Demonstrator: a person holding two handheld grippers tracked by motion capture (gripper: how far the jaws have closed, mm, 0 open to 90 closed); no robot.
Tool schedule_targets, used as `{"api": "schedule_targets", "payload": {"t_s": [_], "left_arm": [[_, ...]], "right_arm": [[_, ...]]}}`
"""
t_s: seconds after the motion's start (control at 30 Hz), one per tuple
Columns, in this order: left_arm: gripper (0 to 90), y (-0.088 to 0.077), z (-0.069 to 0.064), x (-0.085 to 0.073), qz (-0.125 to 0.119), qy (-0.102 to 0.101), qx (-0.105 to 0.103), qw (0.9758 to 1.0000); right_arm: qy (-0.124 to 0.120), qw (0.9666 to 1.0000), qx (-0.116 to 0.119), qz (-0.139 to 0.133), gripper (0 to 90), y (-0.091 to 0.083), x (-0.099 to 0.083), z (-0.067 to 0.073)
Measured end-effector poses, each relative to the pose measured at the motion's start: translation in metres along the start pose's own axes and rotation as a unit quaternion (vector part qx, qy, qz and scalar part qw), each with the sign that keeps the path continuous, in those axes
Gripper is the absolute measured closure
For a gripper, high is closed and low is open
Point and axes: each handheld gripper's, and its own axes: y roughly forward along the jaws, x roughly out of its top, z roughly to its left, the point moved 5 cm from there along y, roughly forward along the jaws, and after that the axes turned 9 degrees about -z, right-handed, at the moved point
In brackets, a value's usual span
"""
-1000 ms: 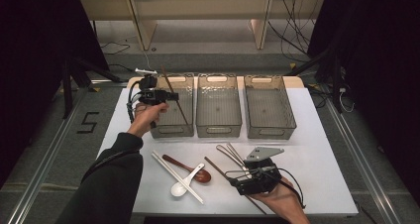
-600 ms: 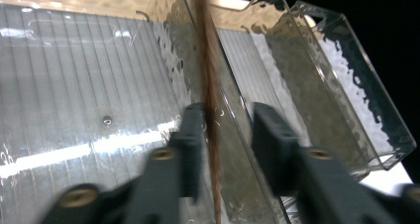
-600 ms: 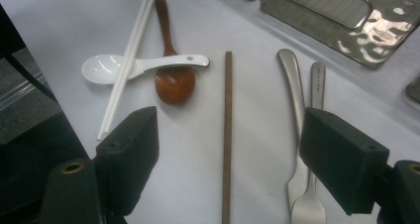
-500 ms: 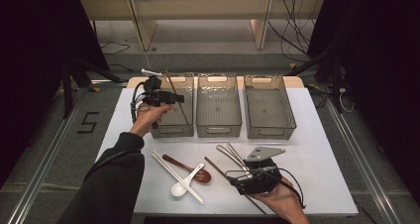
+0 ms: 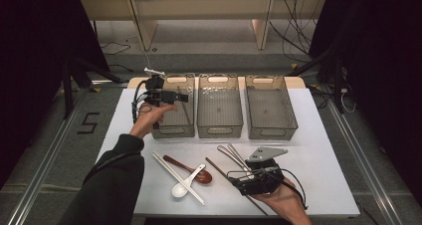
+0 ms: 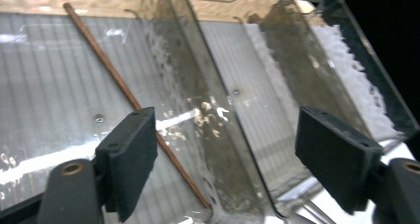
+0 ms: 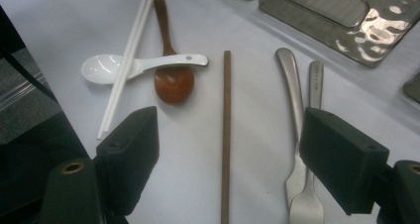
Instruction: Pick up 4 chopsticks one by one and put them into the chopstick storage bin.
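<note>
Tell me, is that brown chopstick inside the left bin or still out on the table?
Inside. The brown chopstick lies slanted on the floor of the left bin, free of the left gripper, whose jaws have just been opening.

Brown chopstick [image 6: 130,97], smoky clear bin [image 6: 208,110]

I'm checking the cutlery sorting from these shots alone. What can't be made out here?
- Brown chopstick on the table: its near end is cut off by the bottom edge of the right gripper view.
- Two metal utensils: their heads are partly hidden behind the right gripper's jaw, so their type stays unsure.
- Chopstick in the left bin: its lower end blurs behind the rippled bin wall in the left gripper view.
- Left gripper: too small in the high view to see its pads.
</note>
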Motion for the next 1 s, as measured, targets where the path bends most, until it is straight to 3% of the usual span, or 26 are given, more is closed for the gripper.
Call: {"api": "schedule_targets", "payload": {"t_s": [0.2, 0.3, 0.43, 0.77, 0.9, 1.0], "left_arm": [[18.9, -0.034, -0.014, -0.002, -0.037, 0.029, -0.036, 0.9982], [18.6, -0.049, -0.021, -0.004, -0.053, 0.032, -0.055, 0.9966], [18.4, -0.066, -0.028, -0.011, -0.062, 0.057, -0.061, 0.9946], [18.2, -0.089, -0.032, -0.05, -0.081, 0.073, -0.084, 0.9904], [18.1, -0.097, -0.032, -0.065, -0.099, 0.074, -0.097, 0.9876], [17.7, -0.101, -0.034, -0.075, -0.099, 0.093, -0.1, 0.9857]], "right_arm": [[0.004, 0.9999, -0.005, 0.009, 24.3, 0.0, 0.0, -0.001], [0.004, 0.9999, -0.006, 0.016, 24.3, 0.001, -0.001, -0.002], [0.009, 0.9996, -0.007, 0.026, 24.5, 0.002, -0.002, -0.003], [0.013, 0.9981, -0.013, 0.059, 25.1, 0.004, -0.005, -0.008], [0.01, 0.9971, -0.019, 0.073, 25.9, 0.006, -0.005, -0.009], [0.002, 0.9959, -0.02, 0.088, 27.0, 0.008, -0.006, -0.01]]}}
